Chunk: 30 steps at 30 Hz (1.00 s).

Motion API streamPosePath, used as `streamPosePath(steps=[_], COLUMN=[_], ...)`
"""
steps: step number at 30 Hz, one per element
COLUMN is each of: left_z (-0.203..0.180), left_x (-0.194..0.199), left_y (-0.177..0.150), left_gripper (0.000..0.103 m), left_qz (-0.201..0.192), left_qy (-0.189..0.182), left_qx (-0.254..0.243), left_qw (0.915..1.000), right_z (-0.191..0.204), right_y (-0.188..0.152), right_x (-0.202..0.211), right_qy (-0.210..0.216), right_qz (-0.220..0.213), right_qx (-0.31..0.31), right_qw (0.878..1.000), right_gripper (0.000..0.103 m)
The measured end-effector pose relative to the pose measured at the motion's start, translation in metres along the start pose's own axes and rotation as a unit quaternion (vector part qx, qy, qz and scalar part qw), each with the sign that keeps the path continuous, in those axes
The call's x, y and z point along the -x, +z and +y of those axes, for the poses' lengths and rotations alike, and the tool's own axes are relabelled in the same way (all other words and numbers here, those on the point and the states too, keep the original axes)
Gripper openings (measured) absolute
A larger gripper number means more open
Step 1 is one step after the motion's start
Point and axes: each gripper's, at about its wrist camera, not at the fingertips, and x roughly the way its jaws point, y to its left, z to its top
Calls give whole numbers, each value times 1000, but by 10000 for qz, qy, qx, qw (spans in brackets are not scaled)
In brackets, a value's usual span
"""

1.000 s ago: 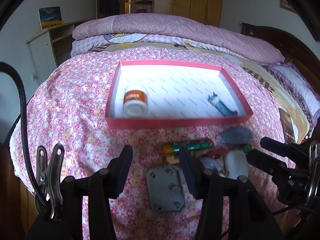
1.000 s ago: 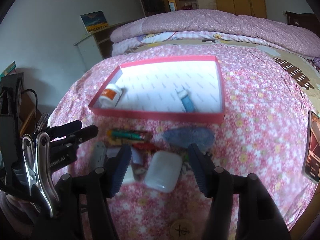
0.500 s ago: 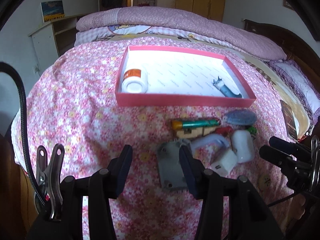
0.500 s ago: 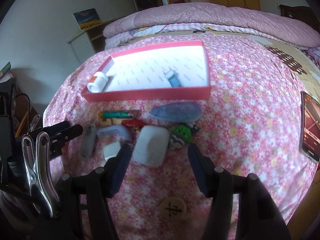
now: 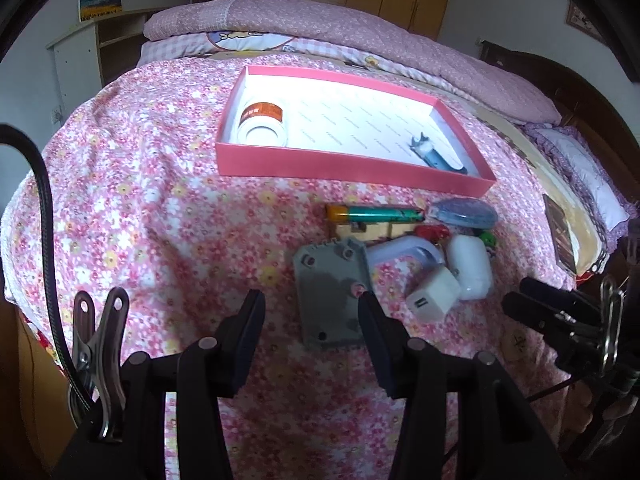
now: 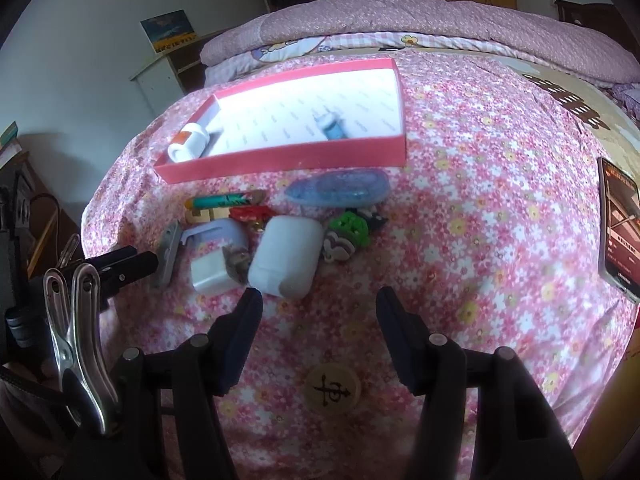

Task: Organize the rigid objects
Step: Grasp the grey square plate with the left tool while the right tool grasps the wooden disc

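open left tongs [image 5: 310, 304] above grey plate [image 5: 330, 292]

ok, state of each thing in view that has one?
left gripper: open, empty
right gripper: open, empty
pink box: lidless, holds two items
white bottle: capped, on its side in box
phone: screen lit
white case: closed

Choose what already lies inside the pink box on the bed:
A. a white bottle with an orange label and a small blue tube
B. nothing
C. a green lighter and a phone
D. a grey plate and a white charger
A: inside the pink box, the white bottle lies at one end and the blue tube at the other; everything else lies on the bedspread.
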Motion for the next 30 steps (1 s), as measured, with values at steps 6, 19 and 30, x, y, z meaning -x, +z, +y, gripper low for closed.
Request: streamPosePath(steps=[6,19,30], left_z=[-3,-12,-16], left_x=[-6,-18,-20], left_y=[1,-3,-4], left_gripper=[56,57,57], left_qz=[13,93,60], left_qy=[-79,-86,2], left_qx=[108,20,-75], left_qw=[9999,9999,10000], right_z=[-2,-2,10], right_y=[-13,-39,-41], right_x=[3,6,0], right_qy=[-63,-379,-679], right_qz=[191,345,234], right_qx=[-16,296,664], right_qw=[9998,9982,9952], right_gripper=[60,60,44])
